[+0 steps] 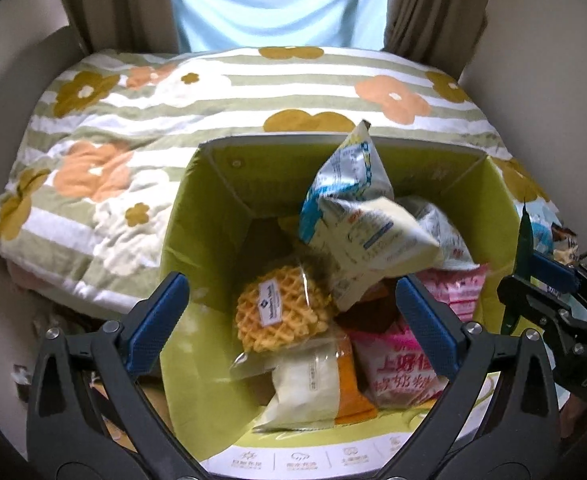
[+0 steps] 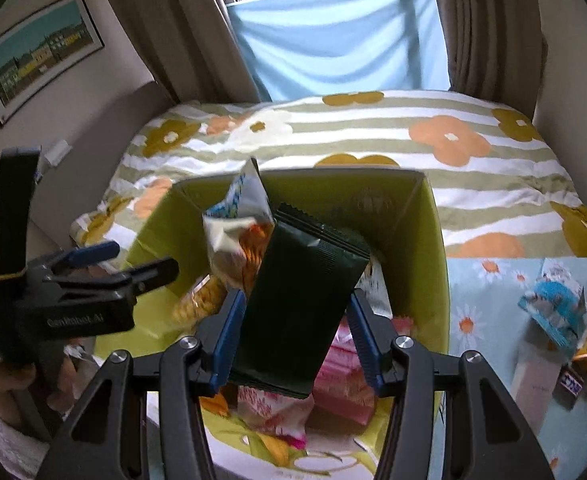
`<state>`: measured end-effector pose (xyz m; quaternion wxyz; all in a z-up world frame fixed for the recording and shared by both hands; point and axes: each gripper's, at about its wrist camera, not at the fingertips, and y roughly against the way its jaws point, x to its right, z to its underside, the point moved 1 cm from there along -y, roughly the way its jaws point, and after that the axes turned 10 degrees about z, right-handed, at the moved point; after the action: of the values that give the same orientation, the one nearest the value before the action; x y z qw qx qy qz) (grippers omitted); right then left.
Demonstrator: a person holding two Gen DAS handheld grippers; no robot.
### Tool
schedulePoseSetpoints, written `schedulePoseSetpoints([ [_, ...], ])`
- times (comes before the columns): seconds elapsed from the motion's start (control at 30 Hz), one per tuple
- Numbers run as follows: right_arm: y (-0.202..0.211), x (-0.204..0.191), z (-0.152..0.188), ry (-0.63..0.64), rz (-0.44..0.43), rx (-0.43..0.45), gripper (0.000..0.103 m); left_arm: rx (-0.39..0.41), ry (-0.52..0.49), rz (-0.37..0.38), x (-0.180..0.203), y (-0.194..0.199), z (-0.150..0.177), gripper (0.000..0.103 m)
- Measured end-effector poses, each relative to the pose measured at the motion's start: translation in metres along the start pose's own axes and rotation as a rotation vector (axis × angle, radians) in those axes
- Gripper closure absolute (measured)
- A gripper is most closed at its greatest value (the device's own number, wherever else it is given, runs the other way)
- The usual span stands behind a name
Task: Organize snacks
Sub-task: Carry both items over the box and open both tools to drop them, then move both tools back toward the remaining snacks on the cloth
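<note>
A green box stands on the bed and holds several snack packs: a waffle, a pink pack, a white and orange pack. A white and blue snack bag is blurred in the air above the box. My left gripper is open and empty over the box. My right gripper is shut on a dark green packet and holds it above the box. The right gripper shows at the right edge of the left wrist view.
A floral striped quilt covers the bed behind the box. More snack packs lie on a light blue daisy sheet to the right of the box. Curtains and a blue cloth hang behind. A framed picture hangs on the left wall.
</note>
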<state>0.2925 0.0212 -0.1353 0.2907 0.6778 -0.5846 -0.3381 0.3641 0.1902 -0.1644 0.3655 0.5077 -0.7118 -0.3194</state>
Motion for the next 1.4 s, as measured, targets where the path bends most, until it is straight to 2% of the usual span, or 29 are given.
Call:
schedulePoseSetpoints([
  [0.33, 0.001, 0.003, 0.012, 0.038, 0.013, -0.048, 0.053, -0.009, 0.013, 0.000, 0.010, 0.014, 0.016, 0.000],
  [0.37, -0.001, 0.003, 0.014, 0.037, 0.017, -0.058, 0.048, -0.006, 0.007, -0.011, 0.011, 0.016, 0.018, 0.000],
  [0.43, -0.003, 0.004, 0.019, 0.039, 0.023, -0.070, 0.008, 0.004, -0.001, -0.054, 0.013, 0.020, 0.022, 0.000],
  [0.5, 0.000, 0.004, 0.025, 0.058, 0.013, -0.051, 0.001, 0.014, -0.001, -0.071, 0.014, 0.023, 0.026, 0.001],
  [0.57, 0.004, 0.007, 0.031, 0.067, 0.019, -0.027, 0.001, 0.023, 0.007, -0.066, 0.014, 0.027, 0.031, 0.001],
  [0.67, 0.006, 0.013, 0.038, 0.033, 0.003, -0.030, 0.001, 0.021, 0.013, -0.041, 0.016, 0.028, 0.037, 0.001],
  [0.77, 0.011, 0.018, 0.043, 0.006, 0.026, -0.042, 0.001, 0.024, 0.008, -0.033, 0.017, 0.031, 0.042, 0.001],
  [0.9, 0.023, 0.019, 0.047, 0.002, 0.058, -0.044, 0.001, 0.031, -0.001, 0.024, 0.021, 0.037, 0.044, 0.001],
  [1.23, 0.060, 0.047, 0.057, -0.110, 0.162, 0.028, 0.001, 0.073, -0.110, 0.081, 0.052, 0.047, 0.035, 0.001],
  [1.4, 0.075, 0.081, 0.061, -0.171, 0.191, 0.048, 0.001, 0.077, -0.145, 0.107, 0.080, 0.046, 0.028, 0.001],
])
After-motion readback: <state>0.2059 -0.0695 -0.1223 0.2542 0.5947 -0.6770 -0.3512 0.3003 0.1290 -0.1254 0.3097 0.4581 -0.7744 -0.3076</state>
